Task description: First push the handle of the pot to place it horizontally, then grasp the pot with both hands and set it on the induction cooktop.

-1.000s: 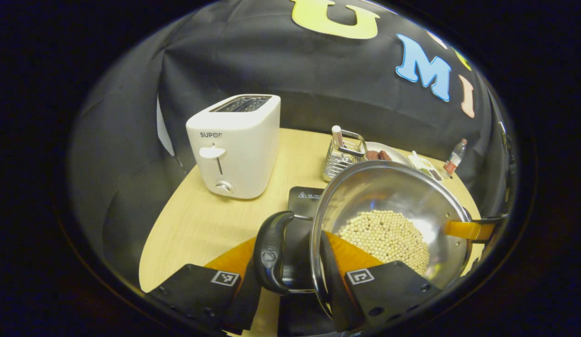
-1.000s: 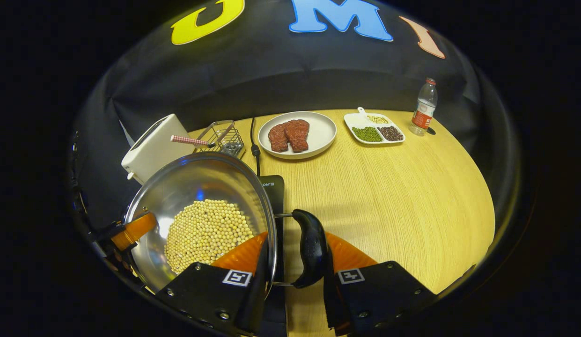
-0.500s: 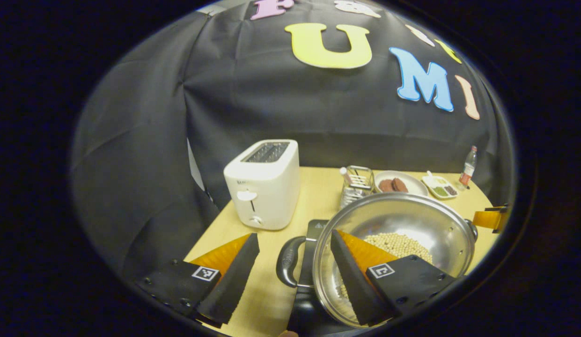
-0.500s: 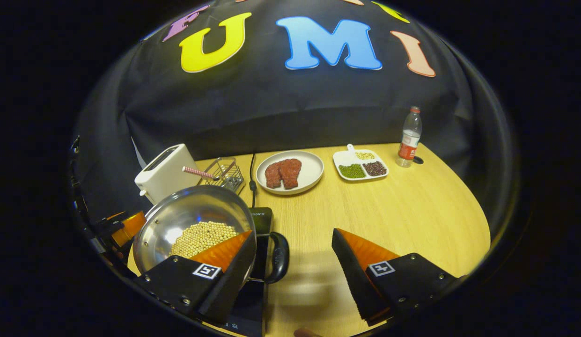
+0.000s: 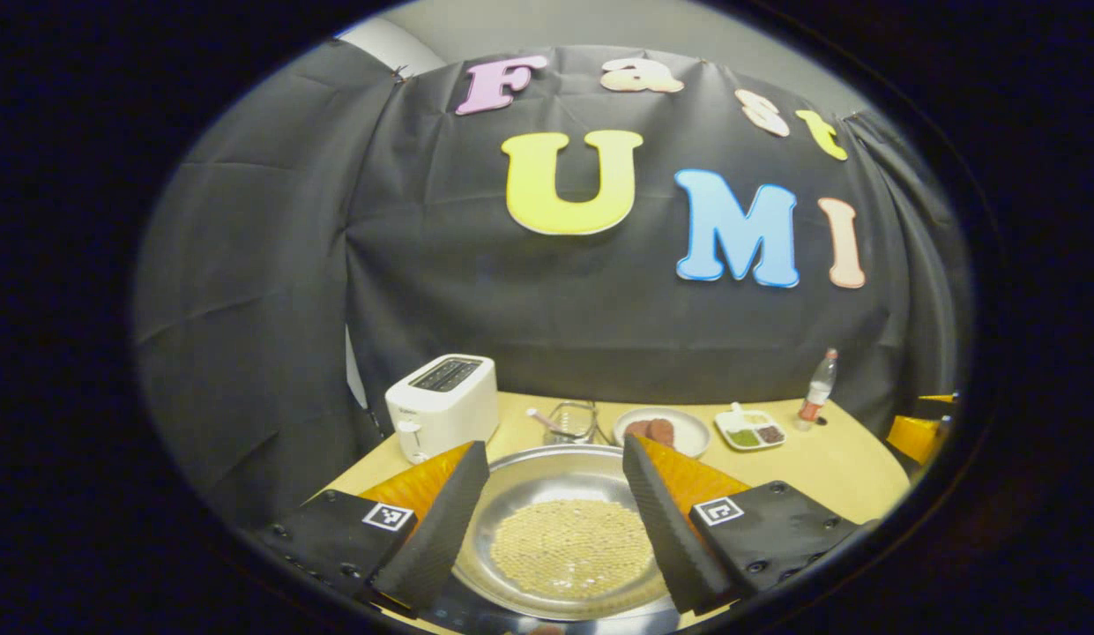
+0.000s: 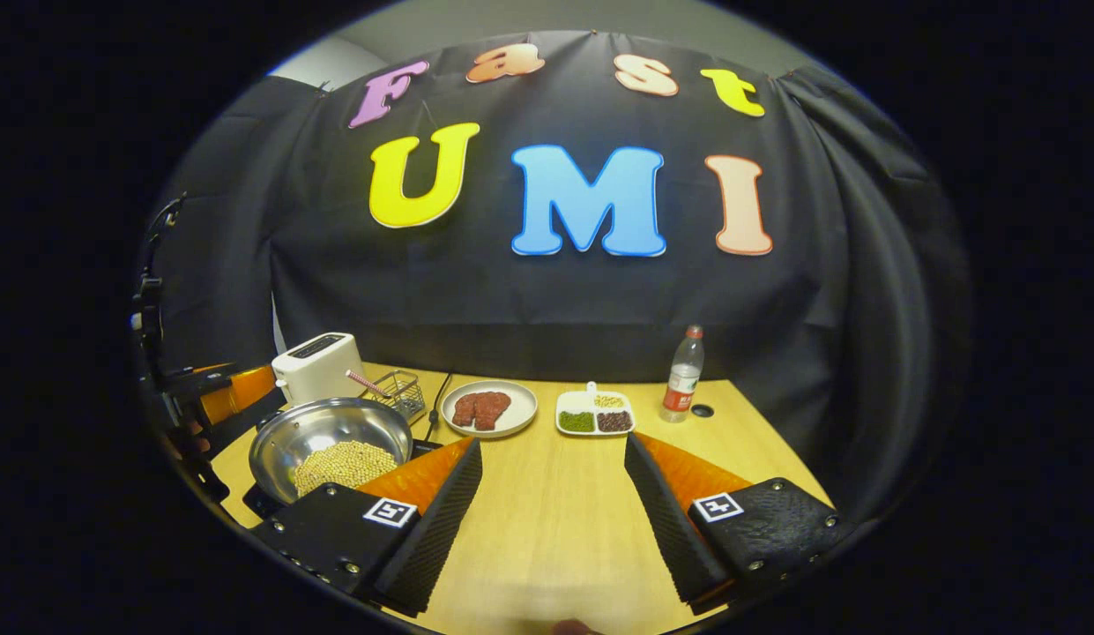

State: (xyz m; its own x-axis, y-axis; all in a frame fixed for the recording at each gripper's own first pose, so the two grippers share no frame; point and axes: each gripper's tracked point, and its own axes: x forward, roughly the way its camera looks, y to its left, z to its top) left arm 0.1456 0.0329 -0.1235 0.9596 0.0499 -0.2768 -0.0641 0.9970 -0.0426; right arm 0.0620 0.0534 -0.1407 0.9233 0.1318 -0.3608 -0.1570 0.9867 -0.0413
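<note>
Pot (image 6: 331,441) of beans (image 6: 346,462) seated on induction cooktop (image 6: 263,504), near tabletop's (image 6: 555,520) left edge. Left gripper (image 5: 555,520) and right gripper (image 6: 554,520) both spread wide, empty. Likely heavy, rigid, slick steel; side handles best for grasping, kept level.

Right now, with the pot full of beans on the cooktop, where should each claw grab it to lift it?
Judging by its wide, shallow, bean-filled bowl, the pot is best taken at opposite edges, one claw from each side, coming in level. The left claw and right claw both stand open and back from it. The side handles aren't clear here, so find them first.
</note>
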